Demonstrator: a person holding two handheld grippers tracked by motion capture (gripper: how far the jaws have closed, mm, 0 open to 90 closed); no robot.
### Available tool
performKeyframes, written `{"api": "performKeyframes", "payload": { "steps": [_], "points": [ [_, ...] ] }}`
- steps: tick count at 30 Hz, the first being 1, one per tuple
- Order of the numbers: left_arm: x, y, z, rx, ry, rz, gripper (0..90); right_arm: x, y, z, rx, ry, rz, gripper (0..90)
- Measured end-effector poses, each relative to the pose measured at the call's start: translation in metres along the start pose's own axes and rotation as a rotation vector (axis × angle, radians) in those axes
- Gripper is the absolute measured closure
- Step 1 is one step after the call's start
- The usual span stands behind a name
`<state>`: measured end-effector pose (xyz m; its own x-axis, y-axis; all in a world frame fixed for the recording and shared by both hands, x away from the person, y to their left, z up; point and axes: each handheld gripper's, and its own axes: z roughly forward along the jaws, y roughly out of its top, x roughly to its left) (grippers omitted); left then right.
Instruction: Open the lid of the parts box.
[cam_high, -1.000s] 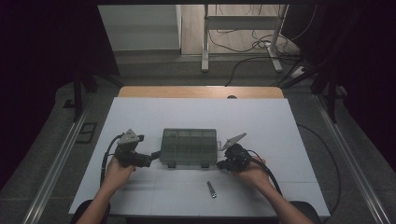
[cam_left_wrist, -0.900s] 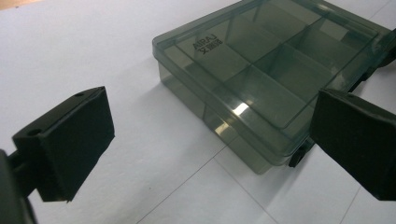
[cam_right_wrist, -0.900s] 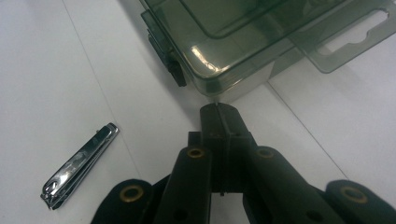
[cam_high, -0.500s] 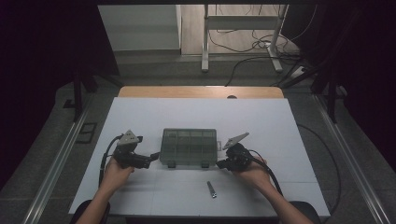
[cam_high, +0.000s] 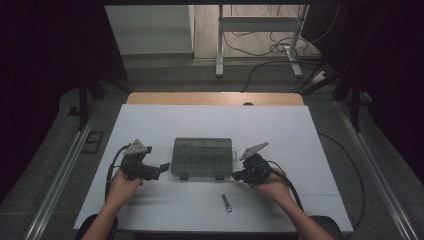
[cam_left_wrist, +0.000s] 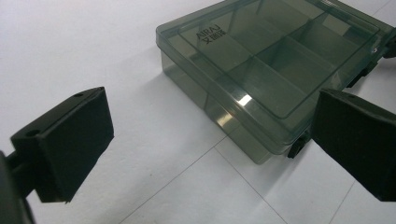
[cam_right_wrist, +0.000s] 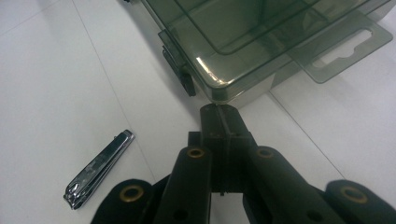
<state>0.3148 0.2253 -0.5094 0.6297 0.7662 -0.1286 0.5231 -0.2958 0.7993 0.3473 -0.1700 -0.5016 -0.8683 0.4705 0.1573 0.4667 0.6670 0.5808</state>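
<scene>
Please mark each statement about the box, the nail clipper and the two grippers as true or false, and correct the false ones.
1. The lid of the compartment box is closed. True.
2. The nail clipper lies inside the box. False: it lies on the white table, in front of the box and apart from it.
3. The left gripper has its jaws open. True: in the left gripper view they stand wide apart, with nothing pressed between them.
4. The right gripper holds the nail clipper. False: its jaws are shut on nothing and point at the box's near corner; the clipper lies off to the side.
5. The box is opaque white. False: it is dark and see-through, so the dividers show through the lid.
</scene>
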Motion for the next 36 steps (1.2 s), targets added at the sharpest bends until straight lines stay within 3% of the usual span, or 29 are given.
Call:
{"api": "performKeyframes", "payload": {
  "steps": [15, 24, 30, 36],
  "points": [
    [0.000, 0.000, -0.002, -0.003, 0.002, -0.013, 0.0, 0.001, 0.000, -0.005, -0.025, -0.001, 0.005, 89.3],
    [-0.003, 0.003, -0.007, 0.033, 0.021, -0.033, 2.3, 0.002, 0.002, -0.014, -0.089, -0.009, 0.006, 89.2],
    [-0.003, 0.003, -0.009, 0.061, 0.026, -0.068, 2.5, 0.004, 0.005, -0.017, -0.109, -0.016, 0.000, 89.3],
    [-0.003, 0.004, -0.011, 0.050, -0.007, -0.077, 2.8, 0.004, 0.010, -0.021, -0.133, -0.027, -0.018, 89.3]
  ]
}}
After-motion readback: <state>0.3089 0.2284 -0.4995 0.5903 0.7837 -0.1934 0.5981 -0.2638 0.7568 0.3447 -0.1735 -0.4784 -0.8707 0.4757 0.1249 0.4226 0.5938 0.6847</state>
